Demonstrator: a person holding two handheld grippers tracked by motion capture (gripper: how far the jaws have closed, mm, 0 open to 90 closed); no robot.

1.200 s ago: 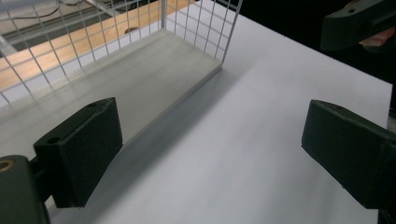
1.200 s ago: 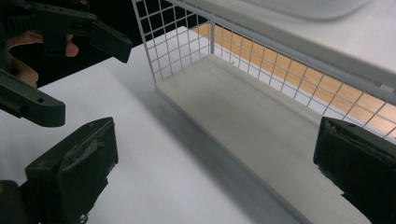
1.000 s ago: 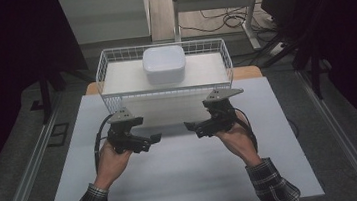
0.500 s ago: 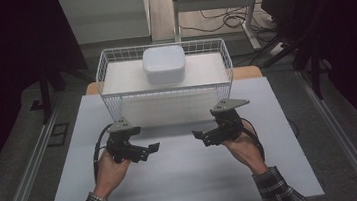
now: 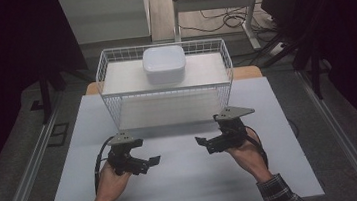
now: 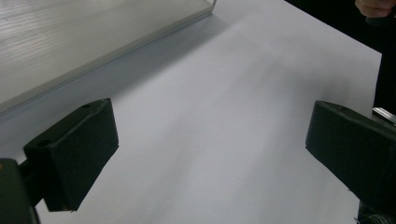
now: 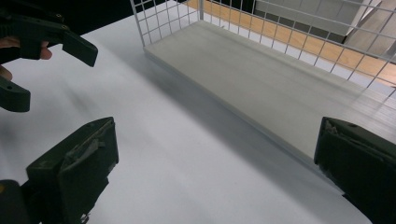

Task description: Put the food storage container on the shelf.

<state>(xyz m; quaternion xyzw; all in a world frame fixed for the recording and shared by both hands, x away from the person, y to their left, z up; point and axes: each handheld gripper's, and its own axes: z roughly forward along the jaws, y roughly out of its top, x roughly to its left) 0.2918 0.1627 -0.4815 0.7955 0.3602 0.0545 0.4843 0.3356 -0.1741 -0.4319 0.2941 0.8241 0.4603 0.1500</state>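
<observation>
A white square container (image 5: 164, 64) sits on the upper shelf of a white wire rack (image 5: 111, 105) at the far middle of the table. My left gripper (image 5: 149, 164) is held low over the white tabletop (image 5: 185, 180), in front of the rack and to the left. It is open with nothing between its jaws (image 6: 210, 140). My right gripper (image 5: 205, 145) hovers in front of the rack and to the right, also open and empty (image 7: 215, 154). Both point inward toward each other. The rack's pale lower board (image 7: 261, 79) lies beyond the right jaws.
The white tabletop spreads wide in front of the rack. The left gripper (image 7: 46, 37) appears at the upper left of the right gripper view. A hand (image 6: 376, 7) shows at the top right of the left gripper view. Dark floor and metal rails flank the table.
Both hands have drawn the grippers back from the rack toward the table's near edge, and both stay open.
</observation>
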